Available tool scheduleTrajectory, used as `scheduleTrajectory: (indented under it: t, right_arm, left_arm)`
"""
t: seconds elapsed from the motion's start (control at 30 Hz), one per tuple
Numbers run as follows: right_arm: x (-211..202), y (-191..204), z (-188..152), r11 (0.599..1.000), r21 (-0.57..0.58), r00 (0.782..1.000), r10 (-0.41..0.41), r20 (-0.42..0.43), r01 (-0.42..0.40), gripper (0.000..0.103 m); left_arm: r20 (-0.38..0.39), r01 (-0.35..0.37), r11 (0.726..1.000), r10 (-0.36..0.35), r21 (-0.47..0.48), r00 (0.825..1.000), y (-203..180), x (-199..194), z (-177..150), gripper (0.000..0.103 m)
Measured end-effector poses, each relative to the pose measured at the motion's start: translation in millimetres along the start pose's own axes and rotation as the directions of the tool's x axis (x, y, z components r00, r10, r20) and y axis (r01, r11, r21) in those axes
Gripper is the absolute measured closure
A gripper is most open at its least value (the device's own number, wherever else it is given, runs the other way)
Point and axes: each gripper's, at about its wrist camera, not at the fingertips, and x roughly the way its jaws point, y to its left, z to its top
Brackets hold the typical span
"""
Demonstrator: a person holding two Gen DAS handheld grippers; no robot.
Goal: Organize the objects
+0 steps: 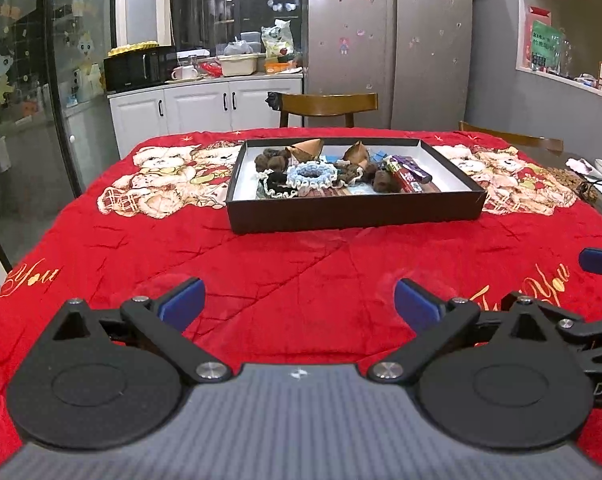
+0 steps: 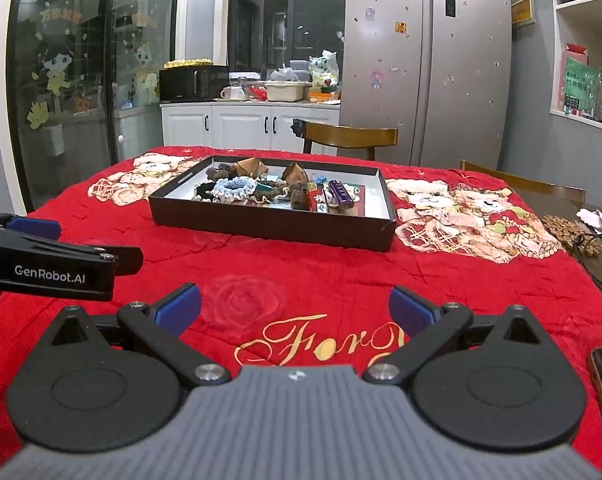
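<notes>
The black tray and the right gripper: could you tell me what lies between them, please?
Only bare red blanket, with its rose print, lies between the open right gripper and the black tray. The right wrist view shows this.

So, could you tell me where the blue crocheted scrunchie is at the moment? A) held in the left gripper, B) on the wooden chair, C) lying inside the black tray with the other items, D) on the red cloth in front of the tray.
C: the blue scrunchie lies inside the black tray among the other small items, while both grippers are open and empty.
</notes>
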Motion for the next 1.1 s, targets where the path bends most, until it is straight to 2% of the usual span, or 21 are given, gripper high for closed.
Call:
scheduleTrajectory:
  t: [0.4,1.1]
  right_arm:
    - [8,-1,-4,1.000,-0.002,1.000,-0.014,-0.021,0.014,0.000]
    - [13,-2,-9,1.000,-0.002,0.999,-0.014,-0.033,0.014,0.000]
  left_arm:
    - [-0.026,-0.024,1.000,0.024,0.004,0.999,-2,9,-2,0.000]
    - [-0.048,0.010,1.000,-0.009,0.022,0.999,-11,21,-10,0.000]
